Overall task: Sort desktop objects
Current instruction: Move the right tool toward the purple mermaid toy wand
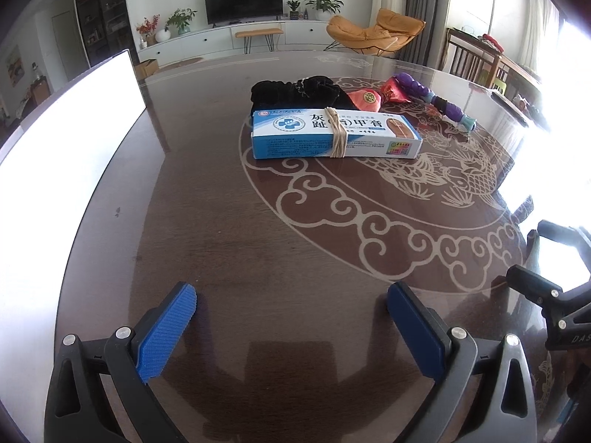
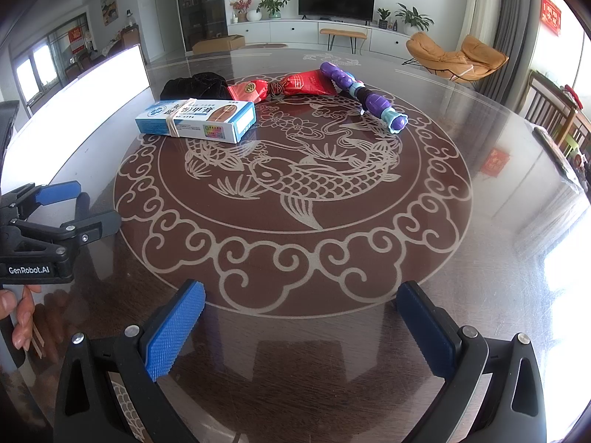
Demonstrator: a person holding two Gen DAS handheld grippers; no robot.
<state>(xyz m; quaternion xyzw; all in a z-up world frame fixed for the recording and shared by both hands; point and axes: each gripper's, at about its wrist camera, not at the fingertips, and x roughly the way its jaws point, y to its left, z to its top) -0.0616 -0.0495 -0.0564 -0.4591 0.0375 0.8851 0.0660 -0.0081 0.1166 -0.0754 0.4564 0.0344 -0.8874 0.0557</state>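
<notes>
A dark glossy table [image 2: 480, 221] bears a pale carp-and-cloud medallion [image 2: 291, 181]; on its far side lie a blue-and-white box [image 2: 195, 121] bound with a rubber band, a black cloth [image 2: 194, 86] behind it, a red packet [image 2: 291, 86] and a purple toy [image 2: 364, 98]; a white board [image 1: 70, 125] stands at the left edge; beyond, a television [image 2: 336, 0], plants and an orange chair [image 2: 458, 57]; left gripper [image 1: 291, 304] and right gripper [image 2: 301, 304] hover low, jaws spread wide, holding nothing

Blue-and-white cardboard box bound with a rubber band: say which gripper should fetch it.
Left. The blue-and-white cardboard box lies straight ahead of the open left gripper; from the open right gripper it sits off to the left, so left looks better placed.
</notes>
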